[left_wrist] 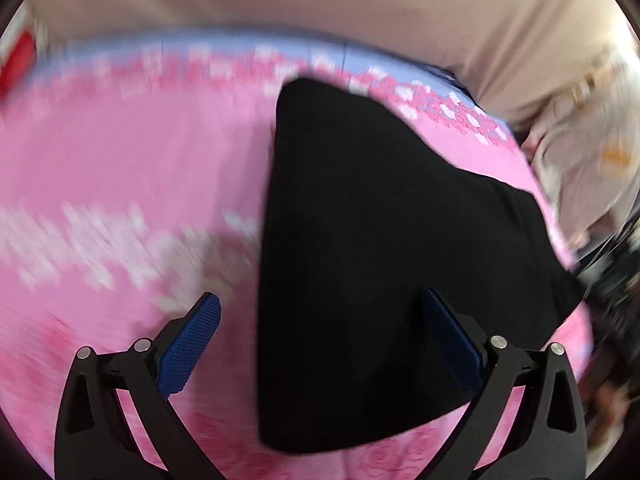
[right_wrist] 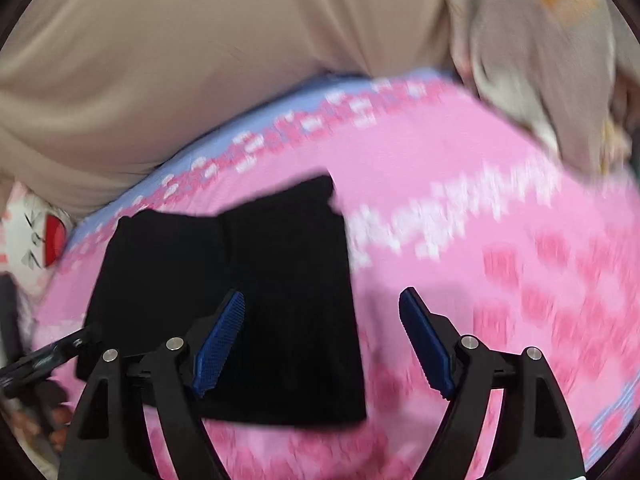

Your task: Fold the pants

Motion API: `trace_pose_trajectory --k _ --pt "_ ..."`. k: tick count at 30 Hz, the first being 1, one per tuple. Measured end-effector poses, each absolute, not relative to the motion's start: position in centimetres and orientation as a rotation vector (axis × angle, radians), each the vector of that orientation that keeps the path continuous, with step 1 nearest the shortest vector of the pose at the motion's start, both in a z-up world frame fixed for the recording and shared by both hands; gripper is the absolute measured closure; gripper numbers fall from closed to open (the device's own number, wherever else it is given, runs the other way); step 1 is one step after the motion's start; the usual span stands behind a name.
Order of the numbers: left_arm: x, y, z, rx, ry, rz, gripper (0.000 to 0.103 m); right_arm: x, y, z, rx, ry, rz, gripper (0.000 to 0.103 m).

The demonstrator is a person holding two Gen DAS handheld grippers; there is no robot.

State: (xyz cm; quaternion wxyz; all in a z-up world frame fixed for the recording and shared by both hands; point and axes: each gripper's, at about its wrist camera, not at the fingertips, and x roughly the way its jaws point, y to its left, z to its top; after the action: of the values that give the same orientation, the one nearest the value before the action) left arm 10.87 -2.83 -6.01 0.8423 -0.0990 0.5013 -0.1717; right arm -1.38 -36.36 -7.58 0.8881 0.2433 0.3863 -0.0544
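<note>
While both the left gripper (left_wrist: 320, 344) and right gripper (right_wrist: 322, 340) gape empty, black pants (right_wrist: 240, 288) lie folded flat on the pink bedsheet (right_wrist: 480, 220).

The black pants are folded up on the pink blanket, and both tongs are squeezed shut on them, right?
Not quite. The black pants do lie folded on the pink blanket, but both tongs are open and holding nothing. The right wrist view shows the right tongs spread wide; the left wrist view shows the left tongs spread wide too.
</note>
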Motion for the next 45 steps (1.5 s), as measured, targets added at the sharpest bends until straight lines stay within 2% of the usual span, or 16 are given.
trace_pose_trajectory --k 4,5,6,8,12,15,17,18,23,26,28,29,34,37,39,45 --pt "11.3 -3.6 -7.4 -0.269 1.101 -0.432 0.006 -1.2 -36.6 -10.7 0.649 0.833 -0.013 0.027" --pt "11.3 -4.0 -7.4 -0.253 1.096 -0.452 0.028 -1.0 -36.2 -10.7 0.645 0.807 -0.011 0.03" --pt "11.2 -4.1 -7.1 -0.255 1.088 -0.505 0.041 -0.5 -35.2 -10.8 0.627 0.815 0.013 0.048" --pt "11.0 -3.6 -5.8 -0.242 1.061 -0.514 0.073 -0.1 -33.8 -9.9 0.593 0.806 -0.003 0.057" --pt "10.6 0.3 -2.3 -0.261 1.015 -0.527 0.079 0.2 -29.8 -5.9 0.53 0.761 0.111 0.067" --pt "9.5 3.3 -2.2 -0.199 1.021 -0.45 0.068 1.2 -27.7 -6.9 0.532 0.813 0.176 0.064" --pt "9.0 5.0 -3.7 -0.176 1.057 -0.356 0.044 1.3 -27.6 -9.1 0.529 0.881 0.089 0.055" --pt "8.4 5.5 -4.2 -0.148 1.05 -0.297 0.044 0.8 -28.1 -9.2 0.567 0.876 0.078 0.052" --pt "5.4 7.2 -2.2 -0.022 0.868 -0.101 0.015 -0.6 -27.1 -2.2 0.409 0.718 -0.068 0.047" --pt "5.1 5.3 -0.3 0.051 0.771 -0.075 0.012 1.9 -22.9 1.8 0.218 0.653 0.02 0.045" --pt "5.4 3.5 -0.1 0.09 0.762 -0.097 0.012 4.7 -19.6 2.2 0.109 0.661 0.069 0.078" --pt "5.6 3.0 -0.2 0.099 0.767 -0.118 0.012 6.0 -18.5 1.7 0.074 0.685 0.086 0.103" --pt "7.5 0.2 -2.6 0.174 0.836 -0.136 0.011 14.6 -20.1 -6.8 0.037 0.951 0.0 0.103" --pt "7.7 0.0 -4.0 0.162 0.878 -0.135 0.01 13.5 -21.8 -4.9 0.212 0.914 -0.005 0.103" --pt "7.6 0.2 -4.2 0.157 0.88 -0.125 0.007 12.1 -20.1 -2.4 0.188 0.827 0.063 0.094" --pt "7.8 0.4 -4.4 0.139 0.889 -0.156 0.005 13.8 -23.4 -6.1 0.122 0.897 -0.133 0.103"
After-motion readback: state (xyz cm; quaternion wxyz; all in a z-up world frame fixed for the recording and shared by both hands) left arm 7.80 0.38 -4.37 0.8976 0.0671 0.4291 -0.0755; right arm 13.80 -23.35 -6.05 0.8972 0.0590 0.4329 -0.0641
